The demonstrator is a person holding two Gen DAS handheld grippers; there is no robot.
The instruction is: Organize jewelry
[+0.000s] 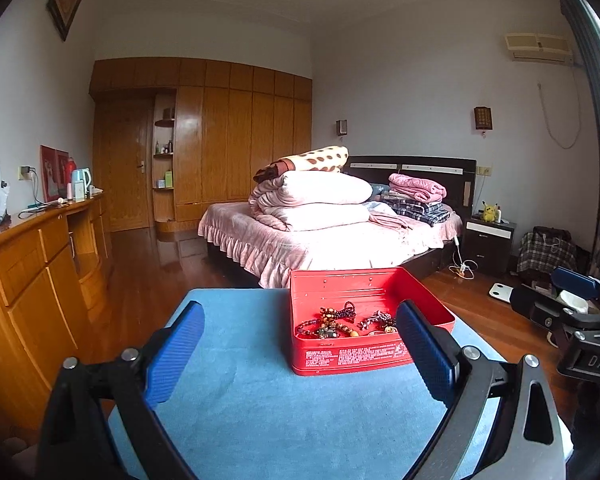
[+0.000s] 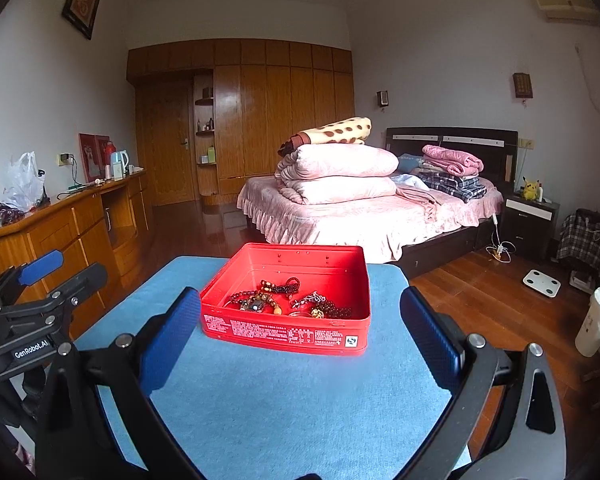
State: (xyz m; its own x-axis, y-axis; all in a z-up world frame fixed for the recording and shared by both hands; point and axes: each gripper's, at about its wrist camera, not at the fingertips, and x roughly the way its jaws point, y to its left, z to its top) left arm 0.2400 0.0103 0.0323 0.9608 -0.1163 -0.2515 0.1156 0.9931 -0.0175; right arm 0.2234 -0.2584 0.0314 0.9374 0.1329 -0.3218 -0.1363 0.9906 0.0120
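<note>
A red open tin box (image 1: 332, 356) (image 2: 284, 334) stands on a blue cloth-covered table (image 1: 268, 408) (image 2: 284, 404). Inside lie several beaded bracelets and necklaces (image 1: 342, 322) (image 2: 288, 300), tangled in a heap. My left gripper (image 1: 300, 344) is open and empty, held just before the box, its right finger (image 1: 424, 352) overlapping the box's right front corner. My right gripper (image 2: 300, 332) is open and empty, the box in front of and between its fingers. The right gripper shows at the right edge of the left wrist view (image 1: 572, 304); the left gripper shows at the left of the right wrist view (image 2: 40, 292).
A bed (image 1: 324, 236) with folded quilts stands behind the table. A wooden sideboard (image 1: 32, 272) runs along the left wall. A nightstand (image 2: 530, 220), a white scale (image 2: 540, 279) and a white bin (image 2: 596, 320) are on the wooden floor at right.
</note>
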